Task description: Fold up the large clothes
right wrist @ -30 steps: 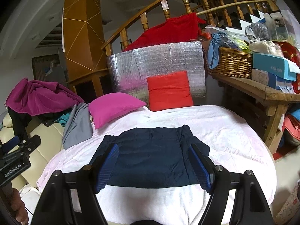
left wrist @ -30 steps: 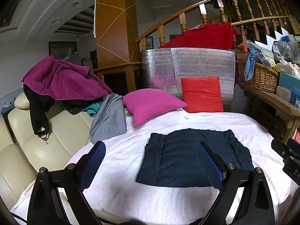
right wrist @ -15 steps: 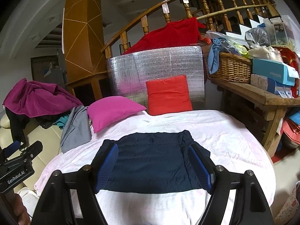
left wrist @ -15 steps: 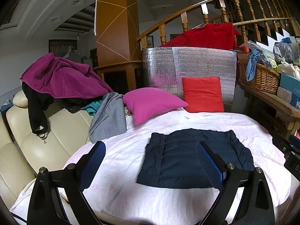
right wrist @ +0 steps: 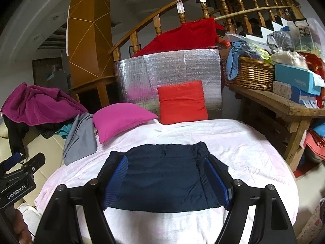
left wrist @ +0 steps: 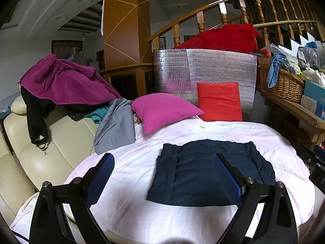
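Note:
A dark navy quilted garment [left wrist: 205, 170] lies folded into a flat rectangle on the white-pink cover [left wrist: 132, 168] of a round table; it also shows in the right wrist view [right wrist: 164, 174]. My left gripper [left wrist: 162, 166] is open and empty, held above the table's near left side. My right gripper [right wrist: 165, 168] is open and empty, held above the garment's near edge. Neither touches the cloth.
A magenta cushion [left wrist: 162, 109] and a red cushion [left wrist: 219, 101] lie at the table's far side against a silver foil panel [left wrist: 203, 71]. A grey garment [left wrist: 115, 126] and purple clothes [left wrist: 61, 81] hang over the cream sofa [left wrist: 40, 152] at left. A wooden bench with a wicker basket [right wrist: 249, 73] stands right.
Both grippers have drawn back and up a little from the table. The folded garment has not moved. Both stay open.

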Action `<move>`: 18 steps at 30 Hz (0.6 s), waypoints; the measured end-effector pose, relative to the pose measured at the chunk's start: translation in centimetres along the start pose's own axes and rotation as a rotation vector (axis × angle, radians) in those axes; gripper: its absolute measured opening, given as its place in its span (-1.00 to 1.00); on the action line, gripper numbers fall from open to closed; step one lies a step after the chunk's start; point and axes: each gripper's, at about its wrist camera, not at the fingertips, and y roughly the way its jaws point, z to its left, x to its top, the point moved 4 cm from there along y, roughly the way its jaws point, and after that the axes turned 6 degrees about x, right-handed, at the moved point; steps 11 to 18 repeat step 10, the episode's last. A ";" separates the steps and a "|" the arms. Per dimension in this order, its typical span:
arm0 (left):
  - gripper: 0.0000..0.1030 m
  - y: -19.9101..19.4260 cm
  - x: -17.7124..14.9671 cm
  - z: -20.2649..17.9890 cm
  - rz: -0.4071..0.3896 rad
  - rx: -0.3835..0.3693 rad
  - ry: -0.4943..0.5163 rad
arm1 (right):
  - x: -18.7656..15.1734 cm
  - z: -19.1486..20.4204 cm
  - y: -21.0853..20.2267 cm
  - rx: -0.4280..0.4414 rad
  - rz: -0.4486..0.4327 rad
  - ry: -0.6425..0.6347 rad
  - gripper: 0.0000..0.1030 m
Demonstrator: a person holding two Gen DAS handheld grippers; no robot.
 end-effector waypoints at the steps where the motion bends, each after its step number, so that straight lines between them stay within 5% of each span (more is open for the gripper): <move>1: 0.88 0.2 0.0 -0.1 0.002 -0.007 -0.001 | 0.1 -0.1 0.0 -0.003 -0.004 0.002 0.56; 18: 0.88 3.5 0.1 0.3 0.019 -0.036 -0.012 | 2.0 -2.0 2.4 -0.054 -0.015 0.003 0.61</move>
